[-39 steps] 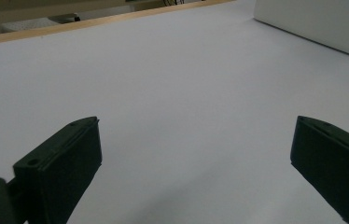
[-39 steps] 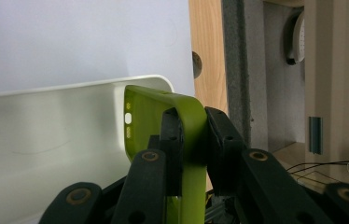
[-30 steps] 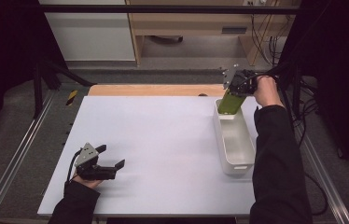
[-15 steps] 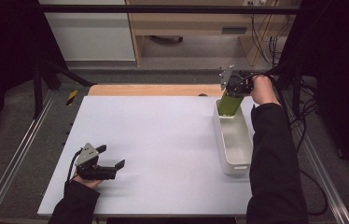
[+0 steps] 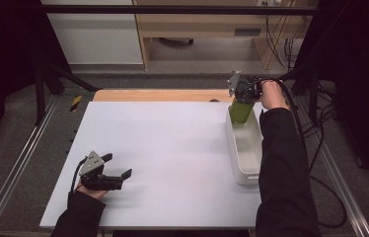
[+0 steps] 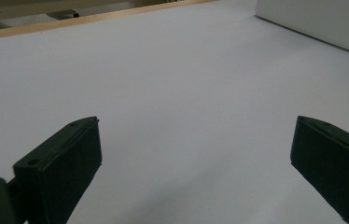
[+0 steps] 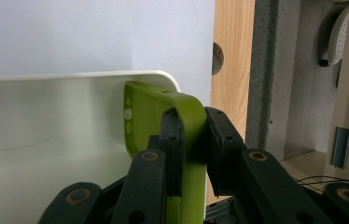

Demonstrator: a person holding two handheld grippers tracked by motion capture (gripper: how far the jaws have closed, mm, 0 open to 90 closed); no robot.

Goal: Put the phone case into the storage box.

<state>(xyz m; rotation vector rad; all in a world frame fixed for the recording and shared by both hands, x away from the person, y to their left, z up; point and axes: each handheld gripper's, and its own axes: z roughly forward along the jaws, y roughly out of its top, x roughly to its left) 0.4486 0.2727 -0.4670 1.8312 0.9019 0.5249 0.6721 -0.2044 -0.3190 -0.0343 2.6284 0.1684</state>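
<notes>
The left gripper (image 5: pixel 116 174) rests on the white table (image 5: pixel 172 148) at the near left, its jaws spread wide with nothing between them; along the right side lies a white tray (image 5: pixel 245 148); over the tray's far end the right gripper (image 5: pixel 241 101) is clamped on the wall of a green phone case (image 7: pixel 186 121), which hangs down into the tray.

Black long sleeves, left gripper (image 5: pixel 123 174) with black jaws and grey three-cornered plate, right gripper (image 7: pixel 192 140) with screw-studded jaws
</notes>
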